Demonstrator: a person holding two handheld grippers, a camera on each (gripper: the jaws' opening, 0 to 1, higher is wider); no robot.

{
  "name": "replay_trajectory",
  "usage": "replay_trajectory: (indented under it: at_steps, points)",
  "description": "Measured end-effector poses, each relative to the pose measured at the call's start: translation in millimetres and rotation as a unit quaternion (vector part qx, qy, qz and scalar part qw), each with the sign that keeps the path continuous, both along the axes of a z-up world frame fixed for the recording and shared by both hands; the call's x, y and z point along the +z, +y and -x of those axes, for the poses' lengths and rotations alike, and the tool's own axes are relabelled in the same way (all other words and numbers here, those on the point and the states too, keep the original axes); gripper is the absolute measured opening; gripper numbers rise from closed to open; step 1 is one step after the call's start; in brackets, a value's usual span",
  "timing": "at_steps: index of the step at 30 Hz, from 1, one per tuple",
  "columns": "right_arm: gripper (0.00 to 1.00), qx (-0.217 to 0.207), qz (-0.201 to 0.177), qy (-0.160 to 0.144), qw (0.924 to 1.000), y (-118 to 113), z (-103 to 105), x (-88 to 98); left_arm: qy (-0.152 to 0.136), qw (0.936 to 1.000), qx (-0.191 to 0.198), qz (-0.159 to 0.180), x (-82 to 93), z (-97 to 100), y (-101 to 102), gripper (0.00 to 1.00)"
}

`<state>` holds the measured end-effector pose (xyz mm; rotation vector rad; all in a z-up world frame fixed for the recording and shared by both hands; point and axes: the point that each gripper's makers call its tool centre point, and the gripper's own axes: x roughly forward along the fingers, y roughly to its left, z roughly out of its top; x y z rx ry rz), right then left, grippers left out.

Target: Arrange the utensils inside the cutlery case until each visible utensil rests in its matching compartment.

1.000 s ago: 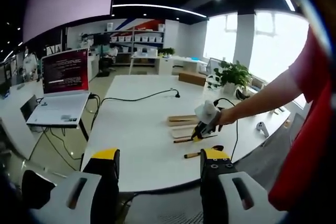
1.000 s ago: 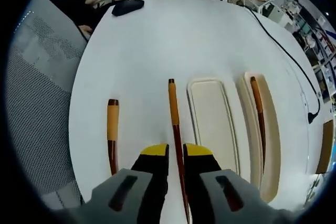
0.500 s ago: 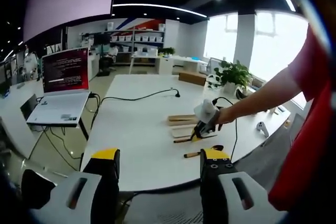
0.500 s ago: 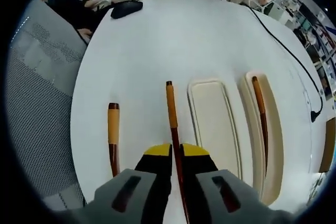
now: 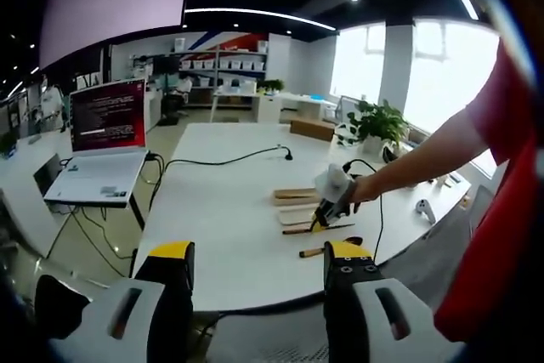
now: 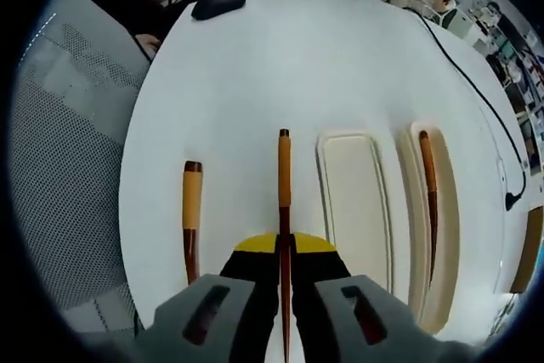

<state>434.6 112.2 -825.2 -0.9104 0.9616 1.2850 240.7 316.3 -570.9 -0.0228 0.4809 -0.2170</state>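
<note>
- My right claw (image 6: 284, 244) is clamped on a slim utensil (image 6: 284, 178) with an orange handle and dark red shaft; it runs straight out between the jaws over the white counter (image 6: 280, 65).
- Just beside it, toward the counter's curved edge, a second utensil (image 6: 192, 210) with a thicker orange handle lies apart from the claw.
- On the other side sits the cream cutlery case (image 6: 387, 210): the near compartment (image 6: 355, 201) is bare, and the far one holds a third utensil (image 6: 428, 184) lengthwise.
- My left claw (image 5: 259, 265) hangs wide apart, holding nothing, short of the counter's near edge.
- From the left gripper view, my right claw grips the slim utensil by the case (image 5: 297, 195), near the counter's right edge.
- A laptop (image 5: 104, 138) shows lines of text too small to read.
</note>
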Motion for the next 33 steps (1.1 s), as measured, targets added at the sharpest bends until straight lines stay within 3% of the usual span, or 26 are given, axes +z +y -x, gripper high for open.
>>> replay_trajectory:
  at_steps: [10, 33]
  points:
    - [0.0, -0.025, -0.015, -0.003, 0.9996, -2.5, -1.8, 13.2, -0.004, 0.9999, -0.01, 0.001, 0.6, 0.4, -6.9, 0.63]
    - [0.0, -0.026, -0.026, -0.026, 0.999, -7.4, 3.7, 35.8, -0.016, 0.9993, -0.035, 0.0, 8.3, 1.0, -18.2, 0.62]
